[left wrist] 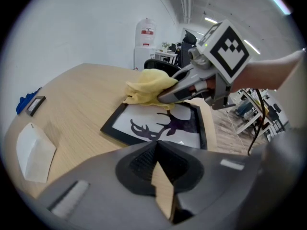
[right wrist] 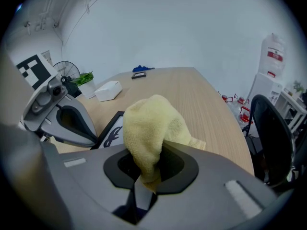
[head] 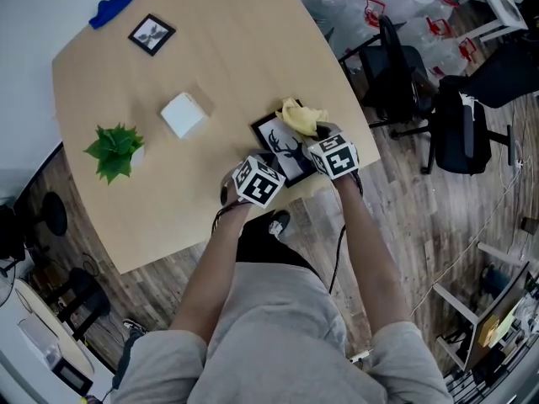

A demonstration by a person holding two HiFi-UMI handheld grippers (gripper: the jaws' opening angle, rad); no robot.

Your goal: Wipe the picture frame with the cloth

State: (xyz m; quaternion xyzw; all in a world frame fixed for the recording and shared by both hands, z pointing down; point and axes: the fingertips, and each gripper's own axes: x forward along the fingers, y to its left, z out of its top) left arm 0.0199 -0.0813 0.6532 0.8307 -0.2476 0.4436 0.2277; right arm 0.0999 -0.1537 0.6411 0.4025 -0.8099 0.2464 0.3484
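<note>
Picture frame (head: 281,152): it lay flat on the table (head: 227,57), close to the edge nearest the operator, glass up, with a dark antler print showing. In the left gripper view the frame (left wrist: 158,126) sat just ahead of that gripper's jaws. In the right gripper view only a corner of the frame (right wrist: 108,132) was visible past the cloth.

Cloth (head: 301,118): yellow and bunched, it rested on the far edge of the frame, partly on the glass and partly on the table beyond it. The right gripper (right wrist: 144,174) was clamped on a fold of the cloth (right wrist: 148,128), which bulged up out of the jaws. The left gripper view confirmed the right gripper (left wrist: 169,93) pressing the cloth (left wrist: 146,87) down at the frame's far side.

Left gripper (left wrist: 156,145): its jaws were drawn together with nothing between them, and only bare table showed through the gap below the tips. It sat just beside the near edge of the frame. I could not tell whether it touched the frame.

Step in hand, by my reading: wiping, with the cloth at one end of a stroke. Most of the glass lay uncovered.

The next move would call for drawing the cloth across the glass toward the near side under light, even pressure. The frame lay near the table edge and looked free to slide, so I would brace it with the left gripper (head: 268,165) first.

A white box (head: 184,114), a potted plant (head: 114,149) and a second small frame (head: 152,34) stood well apart from the work.
</note>
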